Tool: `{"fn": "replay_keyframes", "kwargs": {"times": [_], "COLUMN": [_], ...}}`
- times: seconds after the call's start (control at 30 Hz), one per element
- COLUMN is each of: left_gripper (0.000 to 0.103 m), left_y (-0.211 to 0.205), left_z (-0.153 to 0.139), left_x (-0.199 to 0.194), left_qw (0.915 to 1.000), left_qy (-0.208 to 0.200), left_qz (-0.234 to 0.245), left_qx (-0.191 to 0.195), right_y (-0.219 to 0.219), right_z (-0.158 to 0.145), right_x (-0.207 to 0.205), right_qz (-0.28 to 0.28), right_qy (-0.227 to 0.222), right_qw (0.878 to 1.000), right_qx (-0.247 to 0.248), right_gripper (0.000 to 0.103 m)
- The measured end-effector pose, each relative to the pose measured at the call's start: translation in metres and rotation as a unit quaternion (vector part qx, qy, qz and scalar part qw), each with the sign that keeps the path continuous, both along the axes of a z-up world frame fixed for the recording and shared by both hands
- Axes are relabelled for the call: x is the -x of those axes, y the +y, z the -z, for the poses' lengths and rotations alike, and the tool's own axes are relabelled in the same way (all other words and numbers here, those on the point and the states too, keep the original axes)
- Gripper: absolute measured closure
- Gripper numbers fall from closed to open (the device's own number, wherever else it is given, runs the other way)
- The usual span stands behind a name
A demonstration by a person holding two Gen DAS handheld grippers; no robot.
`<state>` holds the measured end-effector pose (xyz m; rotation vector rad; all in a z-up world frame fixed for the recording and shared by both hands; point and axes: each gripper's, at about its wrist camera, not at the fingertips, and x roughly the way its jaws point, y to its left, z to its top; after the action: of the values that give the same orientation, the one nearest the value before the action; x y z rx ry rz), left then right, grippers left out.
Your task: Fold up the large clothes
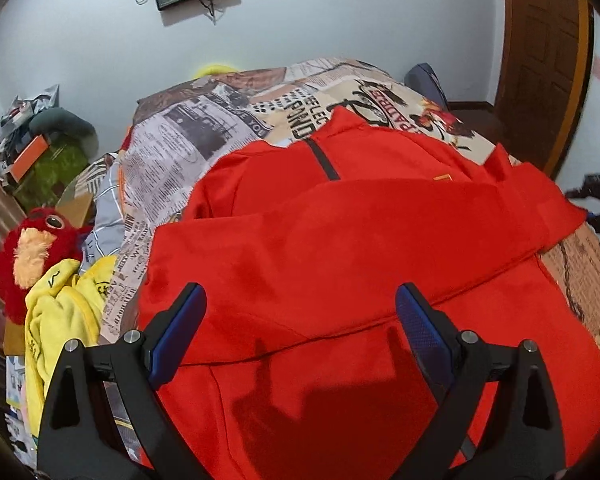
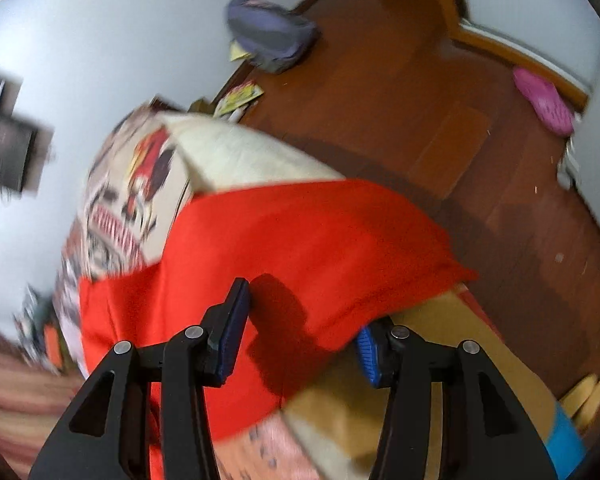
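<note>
Both claws stand spread with nothing pinched: your left claw (image 1: 300, 320) hovers over the near part of the red jacket (image 1: 360, 248), blue pads wide apart, and your right claw (image 2: 304, 332) sits at the jacket's edge with one pad above the cloth and the other partly tucked under its hanging corner. The jacket lies spread on the bed (image 1: 204, 140), zip side up, with one part already laid across the chest, its tip reaching toward the bed's right side. From here the main risk, as I judge it, is grabbing more than you mean to: the fabric is in at least two layers where your left claw points, so a shallow bite may take only the top layer and drag the fold open, while a deep one may catch the printed bedcover too. On your right, the cloth drapes over the bed's edge above the wooden floor (image 2: 440, 120); a pull without a firm pinch could let it slide off. The right view is blurred, so I cannot tell exactly how far that lower pad is under the cloth. Watch also the yellow garment (image 1: 60, 312) and red plush toy (image 1: 32, 248) just beside the jacket's left edge, where a wide sweep could snag them.
</note>
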<state>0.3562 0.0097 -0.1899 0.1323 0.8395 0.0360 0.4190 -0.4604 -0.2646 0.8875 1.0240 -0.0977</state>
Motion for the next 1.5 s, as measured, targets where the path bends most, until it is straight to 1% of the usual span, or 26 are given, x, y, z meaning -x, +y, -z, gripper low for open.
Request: {"fn": "replay_keyframes", "kwargs": {"times": [0.07,0.1,0.13,0.17,0.2,0.23,0.3,0.43,0.53,0.6,0.63,0.73,0.8,0.87,0.93,0.97,1.03,1.1,1.2,1.33,1.37,1.5], "left_gripper": [0.007,0.007,0.007,0.007,0.007,0.007,0.007,0.007,0.007,0.007,0.007,0.007,0.007,0.007,0.007,0.007,0.007,0.007,0.007,0.007,0.007,0.007], "left_y": [0.001,0.003,0.005,0.008,0.012,0.015,0.022,0.032,0.037,0.041,0.043,0.048,0.052,0.056,0.061,0.064,0.069,0.074,0.081,0.089,0.090,0.094], "left_z": [0.000,0.000,-0.001,-0.001,-0.002,-0.003,-0.005,-0.012,-0.018,-0.021,-0.022,-0.026,-0.028,-0.029,-0.031,-0.031,-0.031,-0.030,-0.028,-0.024,-0.022,-0.017], "left_x": [0.003,0.003,0.004,0.005,0.007,0.009,0.013,0.024,0.033,0.038,0.041,0.050,0.055,0.060,0.065,0.067,0.070,0.074,0.077,0.082,0.083,0.086], "left_qw": [1.0000,0.9999,0.9999,0.9998,0.9997,0.9996,0.9994,0.9991,0.9990,0.9989,0.9988,0.9984,0.9982,0.9981,0.9980,0.9979,0.9978,0.9975,0.9971,0.9968,0.9968,0.9973], "left_qy": [-0.004,-0.005,-0.005,-0.004,-0.002,0.000,-0.001,-0.007,-0.014,-0.017,-0.018,-0.023,-0.026,-0.028,-0.030,-0.032,-0.033,-0.033,-0.031,-0.024,-0.022,-0.012], "left_qz": [-0.004,-0.011,-0.015,-0.017,-0.019,-0.022,-0.029,-0.035,-0.034,-0.035,-0.035,-0.035,-0.033,-0.032,-0.032,-0.033,-0.033,-0.035,-0.038,-0.040,-0.040,-0.041], "left_qx": [-0.007,-0.008,-0.003,0.004,0.013,0.017,0.019,0.022,0.023,0.025,0.028,0.037,0.042,0.044,0.045,0.045,0.048,0.053,0.059,0.065,0.065,0.061], "right_y": [-0.001,-0.001,0.000,0.001,0.003,0.004,0.003,0.004,0.021,0.037,0.049,0.085,0.117,0.153,0.186,0.202,0.229,0.254,0.294,0.339,0.353,0.376], "right_z": [-0.003,-0.006,-0.009,-0.012,-0.016,-0.022,-0.035,-0.079,-0.124,-0.145,-0.160,-0.186,-0.204,-0.219,-0.229,-0.231,-0.230,-0.225,-0.204,-0.164,-0.148,-0.101], "right_x": [-0.004,-0.005,-0.006,-0.006,-0.004,-0.002,0.003,0.014,0.021,0.020,0.023,0.022,0.026,0.029,0.035,0.035,0.035,0.033,0.025,0.020,0.019,0.027], "right_qz": [0.014,0.019,0.023,0.025,0.025,0.024,0.026,0.021,0.001,-0.018,-0.033,-0.069,-0.101,-0.136,-0.176,-0.194,-0.225,-0.250,-0.290,-0.348,-0.365,-0.404], "right_qy": [0.005,0.008,0.013,0.019,0.019,0.013,-0.005,-0.054,-0.099,-0.124,-0.139,-0.169,-0.192,-0.214,-0.235,-0.241,-0.245,-0.242,-0.224,-0.174,-0.153,-0.088], "right_qw": [1.000,0.999,0.999,0.997,0.996,0.996,0.996,0.993,0.987,0.983,0.979,0.968,0.955,0.938,0.923,0.918,0.913,0.911,0.908,0.902,0.901,0.895], "right_qx": [0.012,0.028,0.047,0.069,0.079,0.082,0.090,0.107,0.125,0.136,0.146,0.174,0.203,0.236,0.250,0.248,0.237,0.222,0.201,0.185,0.180,0.166], "right_gripper": [0.061,0.064,0.074,0.086,0.091,0.093,0.094,0.096,0.096,0.096,0.096,0.096,0.096,0.096,0.096,0.096,0.096,0.096,0.096,0.096,0.096,0.096]}}
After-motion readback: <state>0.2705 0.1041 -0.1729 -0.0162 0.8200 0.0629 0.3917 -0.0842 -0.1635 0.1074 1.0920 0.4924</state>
